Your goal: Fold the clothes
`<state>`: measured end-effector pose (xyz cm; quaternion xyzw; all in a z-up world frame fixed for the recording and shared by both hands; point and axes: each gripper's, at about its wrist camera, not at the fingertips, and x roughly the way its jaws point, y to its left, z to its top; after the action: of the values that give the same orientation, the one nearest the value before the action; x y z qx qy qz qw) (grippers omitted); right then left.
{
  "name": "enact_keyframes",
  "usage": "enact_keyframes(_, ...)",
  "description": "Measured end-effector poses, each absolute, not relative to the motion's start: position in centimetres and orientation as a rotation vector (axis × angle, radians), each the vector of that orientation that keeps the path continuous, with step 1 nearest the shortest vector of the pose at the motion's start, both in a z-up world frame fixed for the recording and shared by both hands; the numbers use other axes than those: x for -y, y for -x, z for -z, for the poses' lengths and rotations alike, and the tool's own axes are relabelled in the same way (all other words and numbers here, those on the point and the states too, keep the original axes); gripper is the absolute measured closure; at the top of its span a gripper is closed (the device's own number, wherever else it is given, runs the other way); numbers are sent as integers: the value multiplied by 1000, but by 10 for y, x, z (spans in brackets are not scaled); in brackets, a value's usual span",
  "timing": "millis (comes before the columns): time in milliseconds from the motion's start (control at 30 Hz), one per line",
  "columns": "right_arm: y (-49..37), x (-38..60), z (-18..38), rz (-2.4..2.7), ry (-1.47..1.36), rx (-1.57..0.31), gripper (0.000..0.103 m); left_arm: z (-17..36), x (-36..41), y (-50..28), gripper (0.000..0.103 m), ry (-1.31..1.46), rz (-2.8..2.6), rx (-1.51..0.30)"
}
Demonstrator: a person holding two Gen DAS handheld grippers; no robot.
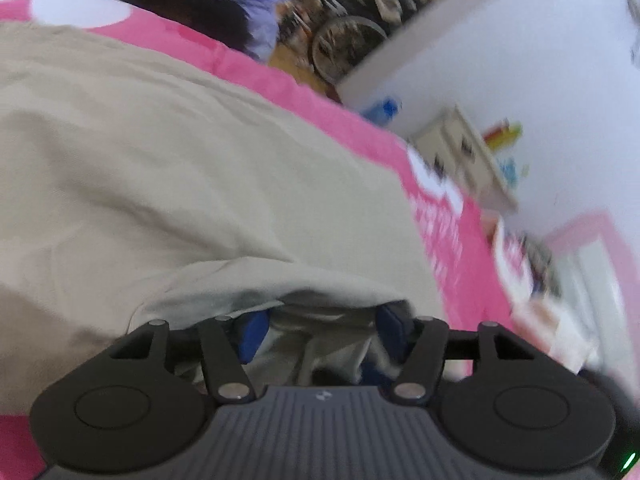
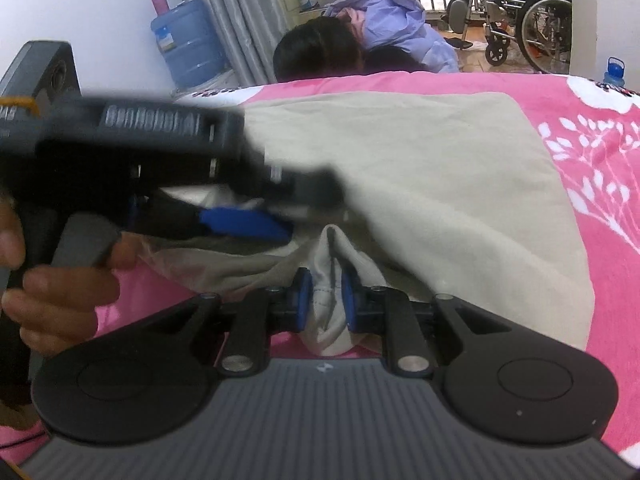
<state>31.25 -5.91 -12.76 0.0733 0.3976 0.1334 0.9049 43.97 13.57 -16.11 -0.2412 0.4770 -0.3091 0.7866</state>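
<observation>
Beige garment (image 2: 440, 184) on pink bedspread (image 2: 580, 92)

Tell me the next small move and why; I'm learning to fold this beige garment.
Probably close the left gripper on the beige garment bunched between its open fingers: the right gripper already pinches a fold, so both could then lift that edge together.

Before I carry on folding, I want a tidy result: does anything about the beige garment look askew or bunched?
Yes. The beige garment lies mostly flat on the pink bedspread, but its near edge is gathered into a wrinkled bunch pinched in the right gripper. The left gripper is blurred over the same edge, its fingers spread in the left wrist view.
</observation>
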Motion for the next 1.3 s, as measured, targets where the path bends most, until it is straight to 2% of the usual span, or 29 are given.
enact_keyframes(233,-325,62,124,-268,-189,-861,88,142,-145,-436,44,610,744,-894)
enact_keyframes(500,-353,110,141,-228,-661,-930,86,142,-150,-422,45,576,796,-893)
enact_keyframes(700,-347,130,153,-220,-855,-896,87,153,-156,-414,45,567,830,-923)
enact_keyframes(833,-336,140,149,-190,-928,-875,85,162,-158,-410,51,552,813,-943)
enact_keyframes(967,-325,138,131,-176,-823,-871,79,165,-162,-406,51,538,813,-947)
enact_keyframes(1300,-296,91,81,-240,-204,-809,78,164,-180,-400,54,547,784,-954)
